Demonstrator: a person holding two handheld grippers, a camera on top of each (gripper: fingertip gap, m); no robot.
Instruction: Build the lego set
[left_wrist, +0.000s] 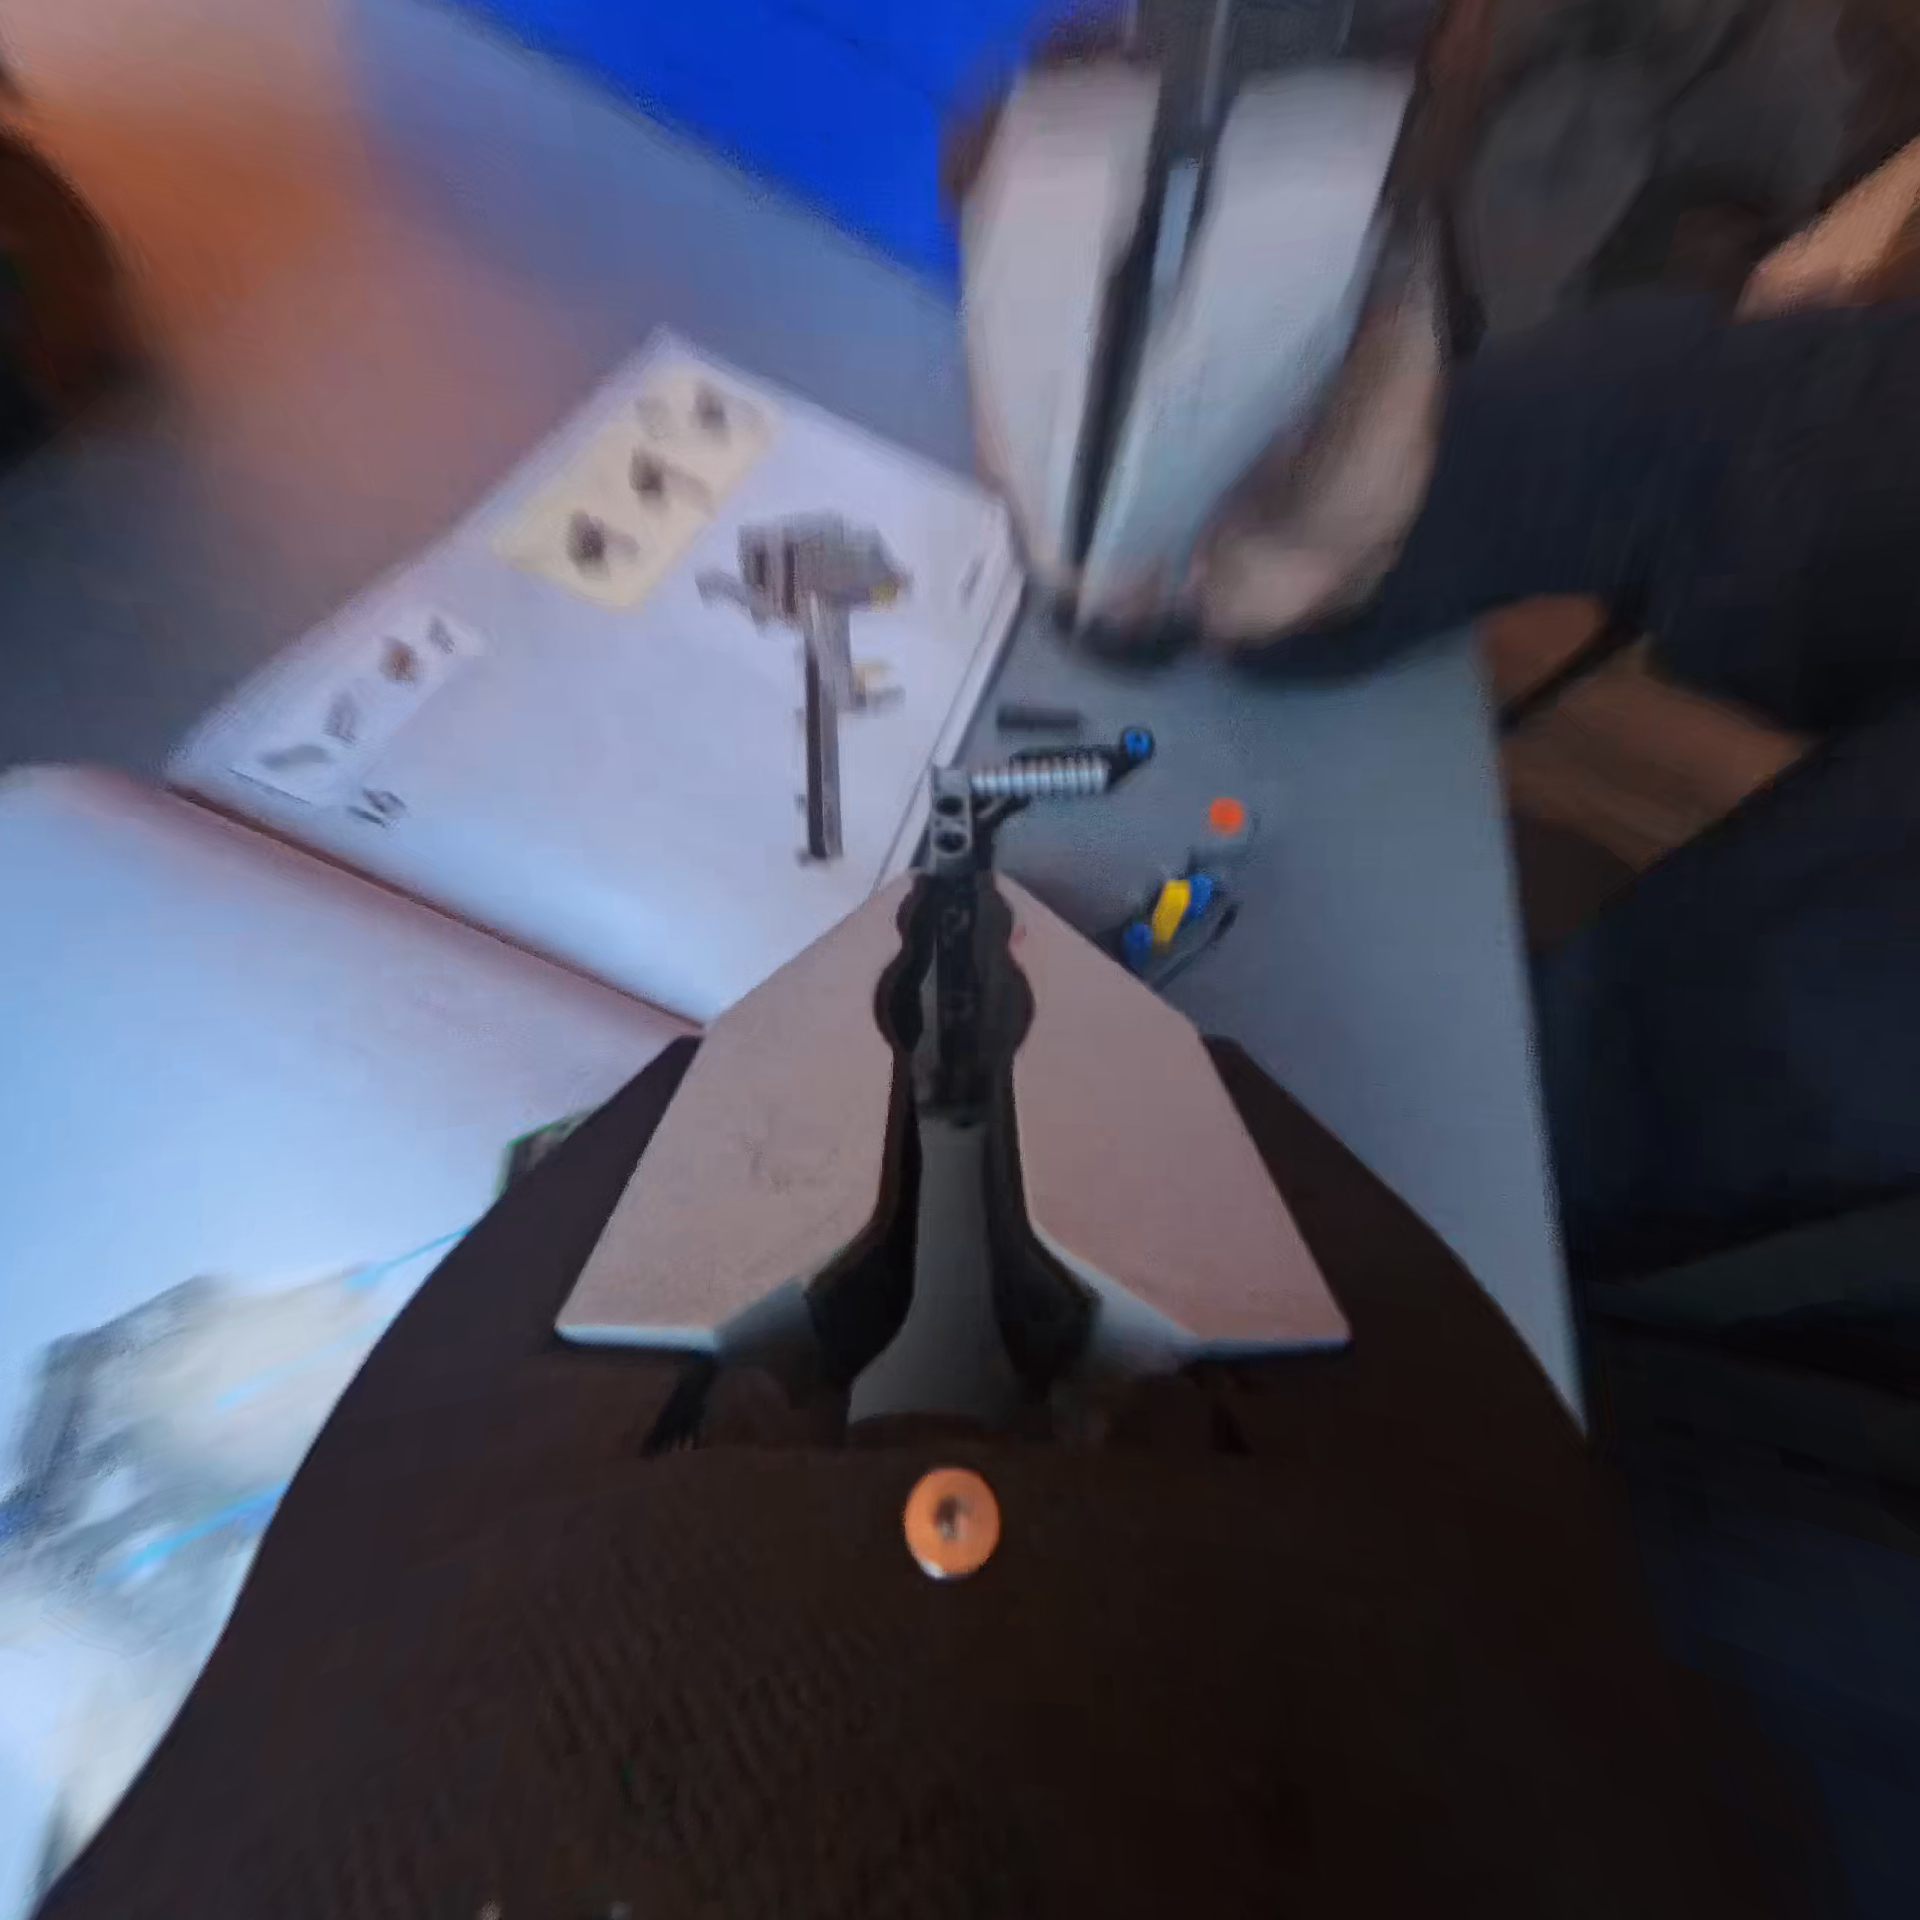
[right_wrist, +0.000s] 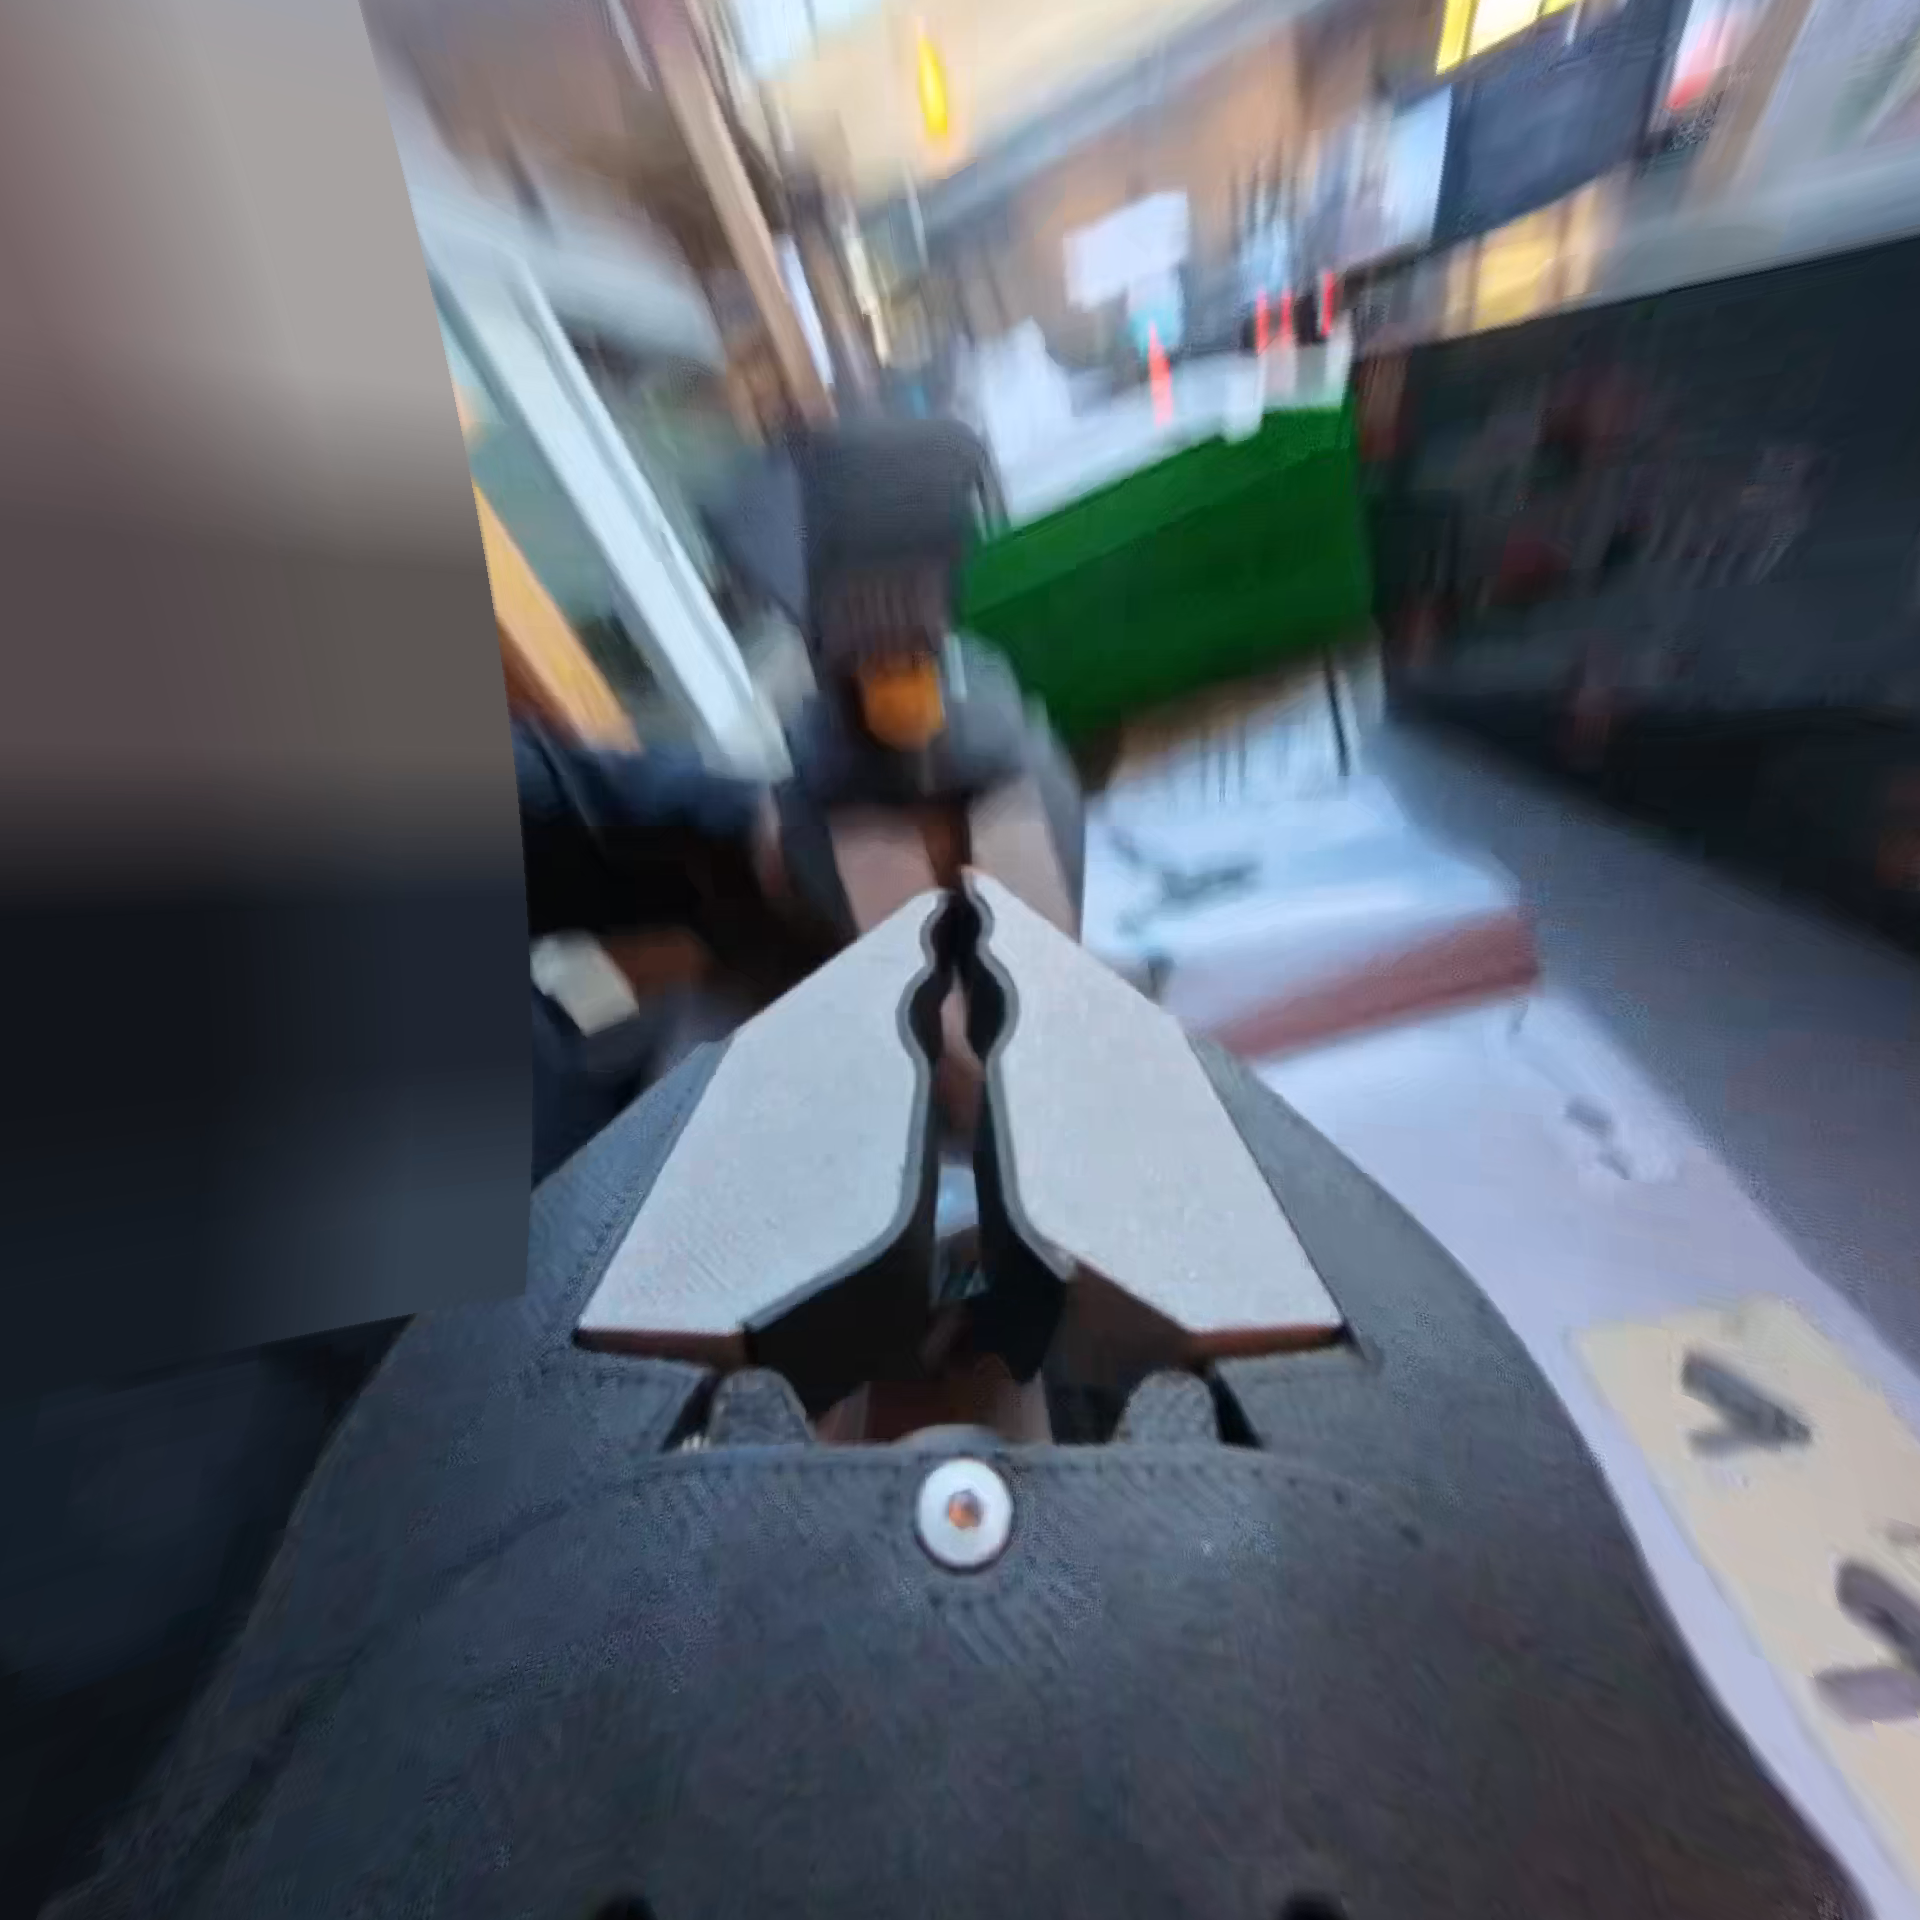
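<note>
My left gripper (left_wrist: 951, 894) is shut on a dark grey lego beam (left_wrist: 951, 821) that sticks out past its tips. A silver spring shock absorber (left_wrist: 1049, 774) with a blue pin (left_wrist: 1138, 743) at its far end hangs off the beam to the right. My right gripper (left_wrist: 1132, 613) shows blurred at the upper right, held by a hand, tips down near the table. In the right wrist view my right gripper (right_wrist: 961, 894) is shut, with nothing visible between its tips. It points at the left gripper (right_wrist: 951, 842) just beyond. Both views are motion-blurred.
An open instruction booklet (left_wrist: 582, 665) lies on the grey table (left_wrist: 1382, 935) at the left, and also shows in the right wrist view (right_wrist: 1455, 1143). Loose parts lie to the right of my left gripper: a yellow piece (left_wrist: 1172, 909), an orange piece (left_wrist: 1226, 816), a black piece (left_wrist: 1039, 717).
</note>
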